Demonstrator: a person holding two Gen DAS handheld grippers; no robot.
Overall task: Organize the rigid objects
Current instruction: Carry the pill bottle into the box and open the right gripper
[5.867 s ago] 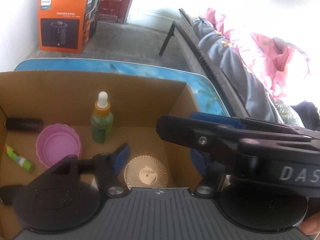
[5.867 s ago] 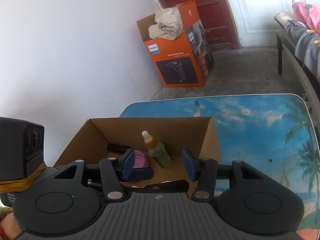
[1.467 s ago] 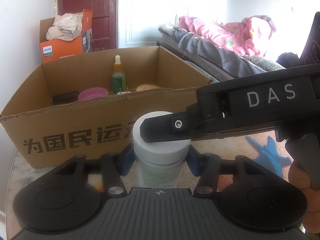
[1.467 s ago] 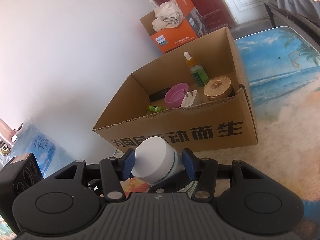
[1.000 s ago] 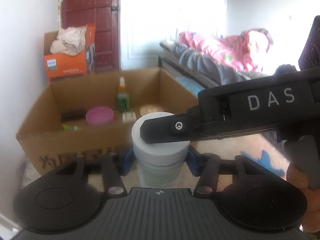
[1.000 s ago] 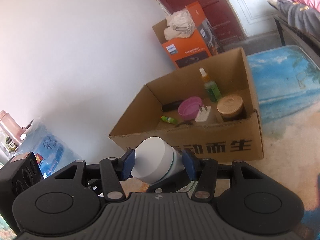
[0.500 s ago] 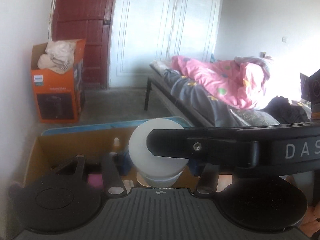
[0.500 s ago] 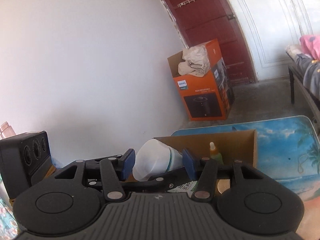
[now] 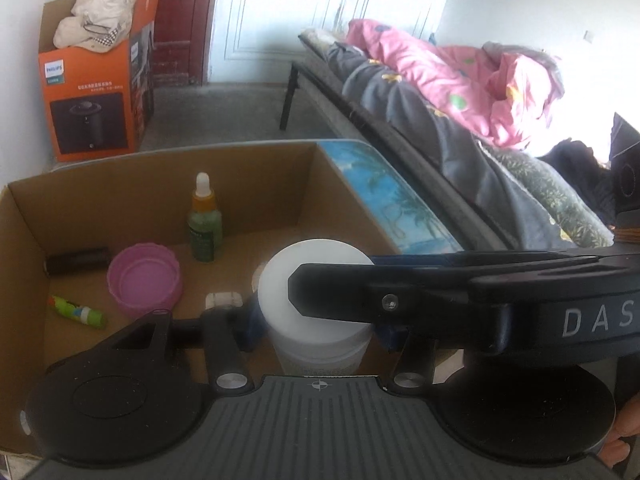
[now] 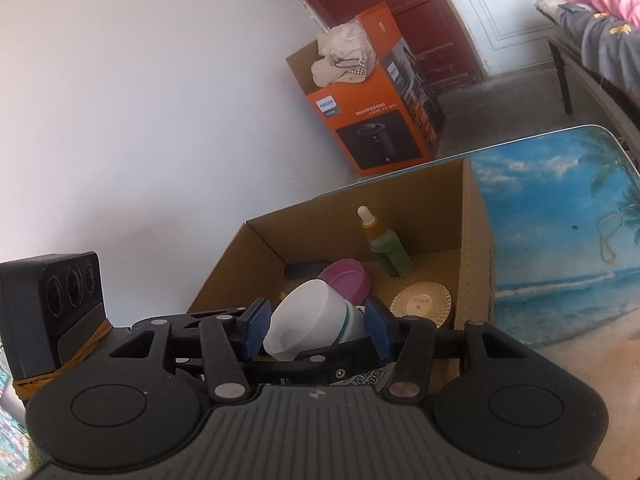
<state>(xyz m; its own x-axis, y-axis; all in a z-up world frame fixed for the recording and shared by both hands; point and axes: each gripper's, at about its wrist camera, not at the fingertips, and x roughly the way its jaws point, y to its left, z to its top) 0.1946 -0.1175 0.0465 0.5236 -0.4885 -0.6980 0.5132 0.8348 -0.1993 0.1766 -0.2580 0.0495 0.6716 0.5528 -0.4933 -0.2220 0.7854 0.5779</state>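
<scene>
We hold the white-lidded jar (image 9: 316, 300) over the open cardboard box (image 9: 248, 176), with both grippers on it at once. Our left gripper (image 9: 316, 326) has its blue fingers (image 9: 250, 322) closed against the jar's body just below the lid, and in the left wrist view the jar stands upright between them. Our right gripper (image 10: 316, 326) reaches across from the right, its fingers (image 10: 256, 328) closed on the lid, which in the right wrist view shows as a white cap tilted toward the camera (image 10: 308, 320). The jar hangs above the near right part of the box; we cannot tell whether its base touches the box floor. Inside the box, a green dropper bottle (image 9: 205, 224) stands upright near the back wall, a purple lid (image 9: 144, 282) lies open side up to its left, a dark cylinder (image 9: 78, 260) lies on its side against the left wall, and a small green tube (image 9: 78, 312) lies nearer the front. A gold round lid (image 10: 420, 302) rests on the box floor near the right wall. The box sits on the beach-print worktop (image 10: 560, 208).
</scene>
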